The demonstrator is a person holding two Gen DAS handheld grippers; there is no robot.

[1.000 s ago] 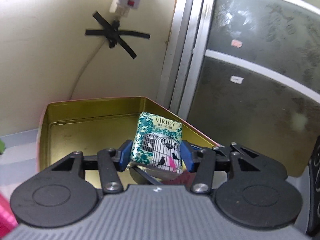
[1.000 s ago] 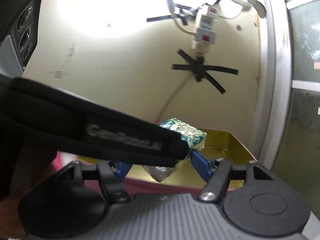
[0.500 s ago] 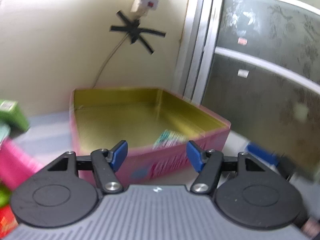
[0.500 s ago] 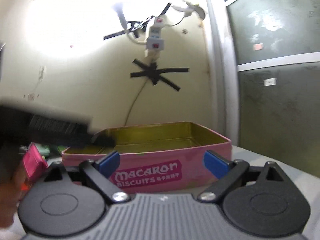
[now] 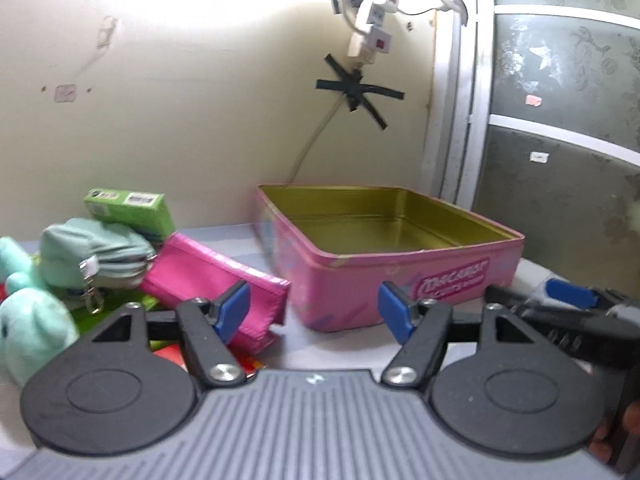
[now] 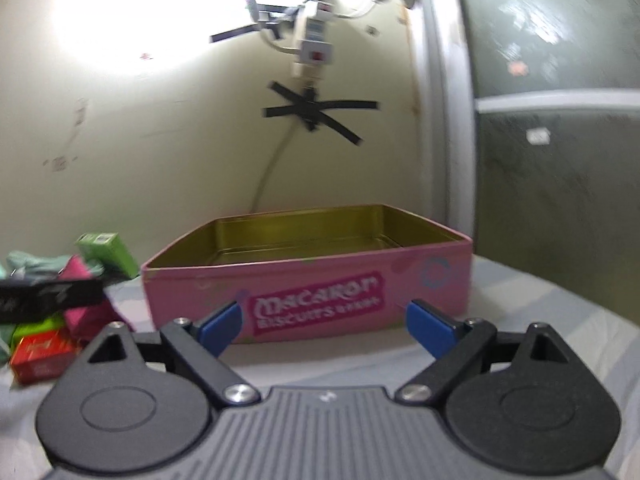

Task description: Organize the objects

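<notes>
An open pink Macaron biscuit tin (image 5: pixel 352 280) with a gold inside stands on the grey table by the wall. My left gripper (image 5: pixel 314 312) hovers just in front of the tin's near left corner. Its jaws are opening and nothing is between them. My right gripper (image 6: pixel 324 326) faces the tin's lettered wall (image 6: pixel 180 288) from a short way back. Its jaws stand wide, closing slightly, with nothing between them. From these low angles the tin's floor is mostly hidden, and no tissue pack shows.
Left of the tin lies a pile: a green box (image 5: pixel 128 208), a mint pouch (image 5: pixel 92 256), a pink packet (image 5: pixel 216 280), a mint plush toy (image 5: pixel 28 332) and a red box (image 6: pixel 40 354). A taped cable runs down the wall, and a frosted glass door (image 5: pixel 560 160) is on the right.
Both grippers let go of the tissue packs they held over the tin and drew back from it. Their jaws now stand apart, and the pile at the left has come into view.
</notes>
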